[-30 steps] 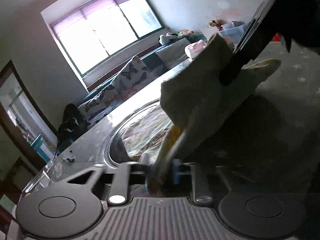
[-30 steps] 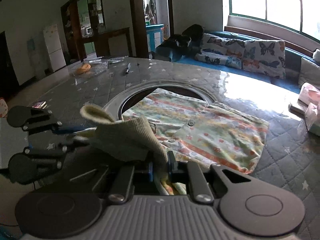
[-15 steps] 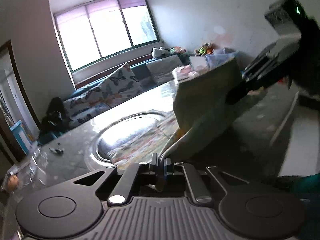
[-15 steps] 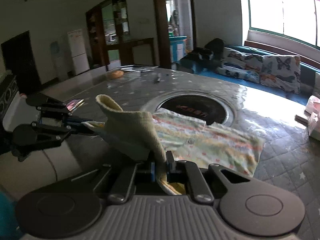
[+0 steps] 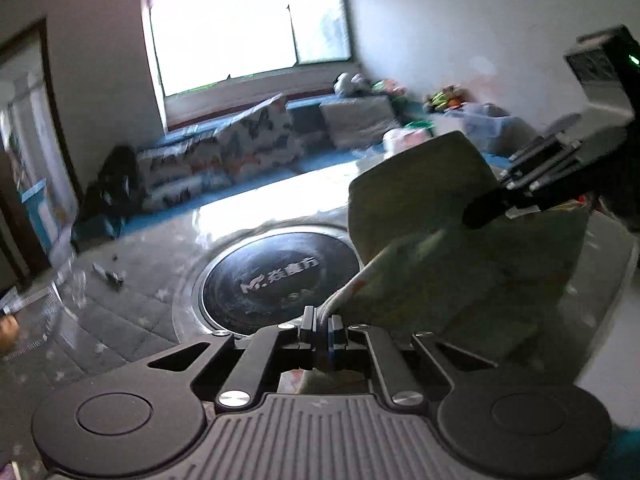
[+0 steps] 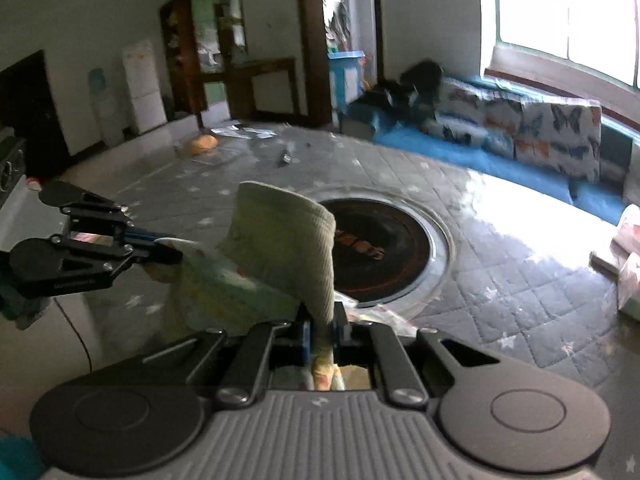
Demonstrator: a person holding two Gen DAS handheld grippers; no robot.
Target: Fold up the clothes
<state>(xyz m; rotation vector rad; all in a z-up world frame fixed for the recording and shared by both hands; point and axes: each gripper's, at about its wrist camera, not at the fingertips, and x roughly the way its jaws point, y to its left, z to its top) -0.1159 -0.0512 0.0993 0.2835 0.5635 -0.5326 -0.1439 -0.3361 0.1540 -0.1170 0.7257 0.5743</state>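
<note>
A small child's garment with a pale ribbed collar and a flower-striped print [image 6: 276, 256] hangs in the air between both grippers, above the front edge of the grey quilted table [image 6: 500, 280]. My left gripper [image 5: 320, 326] is shut on one edge of the garment [image 5: 440, 248]. My right gripper [image 6: 323, 326] is shut on the other edge. In the left wrist view the right gripper [image 5: 492, 208] pinches the cloth at upper right. In the right wrist view the left gripper [image 6: 160, 250] pinches it at left.
A round dark inset with a metal rim [image 6: 384, 256] sits in the table's middle, bare. Small items [image 6: 204, 144] lie at the table's far side. A butterfly-print sofa [image 6: 520, 124] stands under the window. A pale object [image 6: 628, 240] rests at the right edge.
Both grippers have lifted the garment off the table and drawn it back toward the front edge. The round inset, covered by cloth before, now shows bare.
</note>
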